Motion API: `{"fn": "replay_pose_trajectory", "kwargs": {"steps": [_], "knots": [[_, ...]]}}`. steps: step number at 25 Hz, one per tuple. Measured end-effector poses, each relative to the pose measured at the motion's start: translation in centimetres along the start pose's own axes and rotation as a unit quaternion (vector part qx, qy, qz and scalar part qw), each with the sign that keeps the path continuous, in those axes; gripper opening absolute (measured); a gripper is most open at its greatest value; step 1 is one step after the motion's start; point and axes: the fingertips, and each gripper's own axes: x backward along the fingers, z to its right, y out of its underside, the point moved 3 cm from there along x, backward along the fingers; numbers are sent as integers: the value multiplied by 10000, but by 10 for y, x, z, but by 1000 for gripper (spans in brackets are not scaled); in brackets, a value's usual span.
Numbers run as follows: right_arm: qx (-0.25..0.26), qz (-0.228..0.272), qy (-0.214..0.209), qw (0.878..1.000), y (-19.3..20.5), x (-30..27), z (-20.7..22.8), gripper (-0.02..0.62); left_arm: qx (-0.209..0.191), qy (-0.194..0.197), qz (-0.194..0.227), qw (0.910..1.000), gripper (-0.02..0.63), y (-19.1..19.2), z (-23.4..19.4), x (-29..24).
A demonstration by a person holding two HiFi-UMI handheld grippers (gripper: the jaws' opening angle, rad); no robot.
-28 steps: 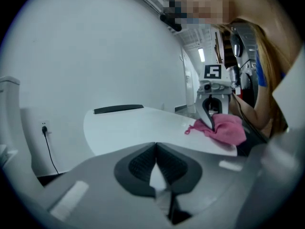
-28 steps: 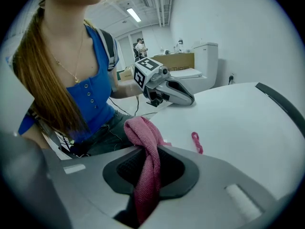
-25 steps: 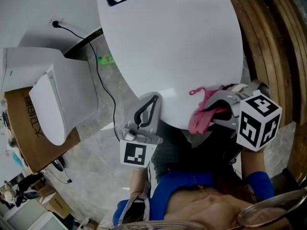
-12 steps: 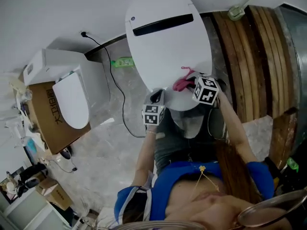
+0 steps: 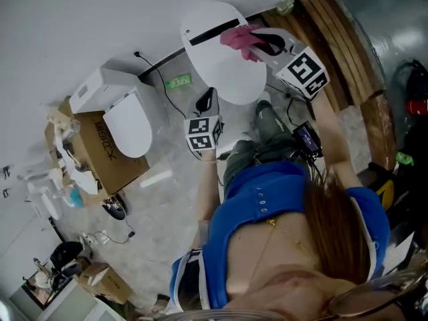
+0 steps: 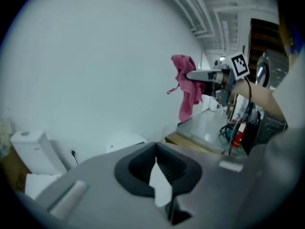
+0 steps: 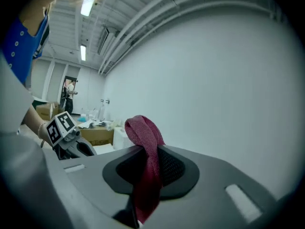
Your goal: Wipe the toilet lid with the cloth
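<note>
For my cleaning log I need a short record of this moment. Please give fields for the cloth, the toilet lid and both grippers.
white oval plastic toilet lid: down
right gripper: shut on pink woven cloth
cloth position: hanging in the air above the lid, not touching it
left gripper: shut, empty, near the lid's front edge

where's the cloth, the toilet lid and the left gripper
pink cloth (image 5: 234,37): head view, bunched middle.
toilet lid (image 5: 221,72): head view, bare white top.
left gripper (image 5: 207,94): head view, between its jaws' tips.
</note>
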Motion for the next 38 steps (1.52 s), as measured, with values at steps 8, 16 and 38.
{"fn": "replay_pose_trajectory", "kwargs": {"steps": [8, 16, 38], "knots": [[236, 1426, 1190, 9823, -104, 139, -42, 71, -218, -528, 1176, 9914, 2, -53, 19, 150], [-899, 895, 2810, 9513, -20, 221, -67, 71, -639, -144, 1618, 9847, 2, -51, 57, 190], [-956, 1956, 1851, 9583, -68, 166, 50, 71, -516, -407, 2164, 9741, 3, -168, 92, 124]]}}
